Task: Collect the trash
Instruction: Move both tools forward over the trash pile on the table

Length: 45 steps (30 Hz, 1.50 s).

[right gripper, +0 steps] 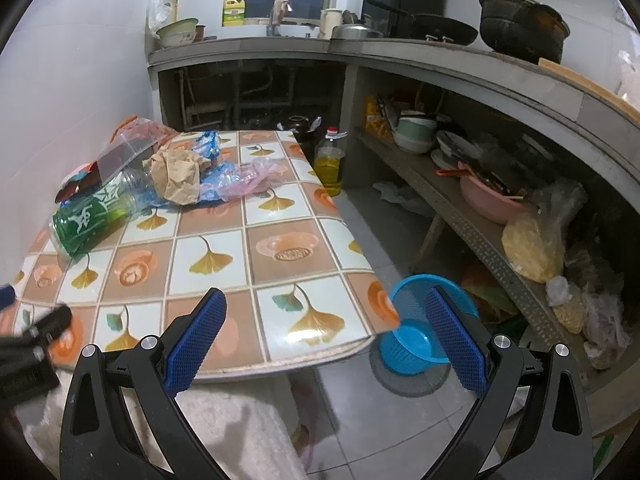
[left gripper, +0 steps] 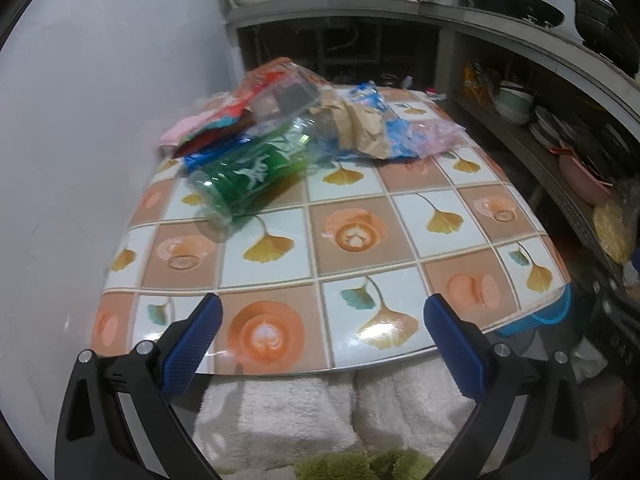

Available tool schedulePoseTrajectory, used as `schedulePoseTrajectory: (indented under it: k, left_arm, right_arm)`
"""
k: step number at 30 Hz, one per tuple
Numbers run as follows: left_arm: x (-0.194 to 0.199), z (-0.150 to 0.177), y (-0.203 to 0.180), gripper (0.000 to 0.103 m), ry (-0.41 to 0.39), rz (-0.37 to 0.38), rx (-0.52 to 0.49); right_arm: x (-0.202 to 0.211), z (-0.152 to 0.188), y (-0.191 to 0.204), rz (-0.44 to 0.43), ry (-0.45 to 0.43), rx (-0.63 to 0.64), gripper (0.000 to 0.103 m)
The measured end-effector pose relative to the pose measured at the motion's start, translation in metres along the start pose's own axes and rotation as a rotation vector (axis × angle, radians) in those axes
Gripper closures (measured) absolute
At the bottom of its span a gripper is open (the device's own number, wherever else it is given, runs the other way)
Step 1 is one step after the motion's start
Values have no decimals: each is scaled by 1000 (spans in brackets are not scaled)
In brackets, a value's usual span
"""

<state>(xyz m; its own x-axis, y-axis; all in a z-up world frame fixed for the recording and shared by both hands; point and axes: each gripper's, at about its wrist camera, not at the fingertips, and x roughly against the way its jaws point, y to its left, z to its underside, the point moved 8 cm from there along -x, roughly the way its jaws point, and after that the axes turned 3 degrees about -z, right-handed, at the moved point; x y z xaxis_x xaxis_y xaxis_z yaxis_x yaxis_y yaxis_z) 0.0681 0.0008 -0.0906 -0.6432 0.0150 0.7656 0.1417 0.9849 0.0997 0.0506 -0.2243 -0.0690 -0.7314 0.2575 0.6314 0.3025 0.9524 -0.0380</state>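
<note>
Both grippers are empty and off the near edge of the counter (left gripper: 360, 248). Left gripper (left gripper: 322, 344) has its fingers wide apart, and so does the right gripper (right gripper: 326, 340). Nothing is grasped yet.

The trash sits in one pile at the counter's far left corner, against the wall:
- green-label plastic bottle (left gripper: 244, 178) on its side, nearest to us, cap end pointing into the pile
- crumpled brown paper (left gripper: 362, 128) just behind it, touching the bottle neck
- blue plastic wrapper (right gripper: 218, 178) and pink plastic bag (right gripper: 260, 174) spread to the right of the paper
- clear box (left gripper: 286, 98) and red/pink packaging stacked on top at the back

The blue basket (right gripper: 416, 328) is on the floor just off the near right corner of the counter, and we judge it to be the bin.

We judge the step in hand to be the first reach. Our plan:
- Take the bottle first with the left gripper. It is closest and blocks the rest.
- Close across the labelled body, not the neck. It is round and empty, so it will likely roll or crush. Squeeze gently.
- Lift before pulling, since the paper leans on the neck and the box rests above it. A drag could topple the pile.
- Use the right gripper for the paper and film, then carry them to the basket on its own side.
- Pinch the film low at a bunched fold. A flat sheet will slip.

The oil bottle (right gripper: 329, 168) on the floor past the far right corner looks full, so we leave it.
</note>
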Motion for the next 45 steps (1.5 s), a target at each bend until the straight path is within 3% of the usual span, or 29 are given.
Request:
schedulePoseTrajectory:
  k: [10,21,26,33,41,45]
  left_arm:
    - [-22,-21,-7,4,8,104,-70]
    - [-40,-50,7,4,-6,131,-49]
    - [-41,-62,9,4,-41,134,-64]
    - [-52,-75,14,4,-28,150,-50]
    - [-61,-85,4,4,-20,251,-50]
    - [-63,-89,-2,4,-23,317,-47]
  right_arm:
    - [-29,-18,25,-82,71,-7,7]
    - [-54,-40,42,-108,108,-14,7]
    - [-61,-49,51,-123,104,-9,7]
    - [-68,-68,67,-180,87,34,7]
    - [-86,-80,69,-255,114,-5,8]
    - [-103,-79,68,-247,163,2,8]
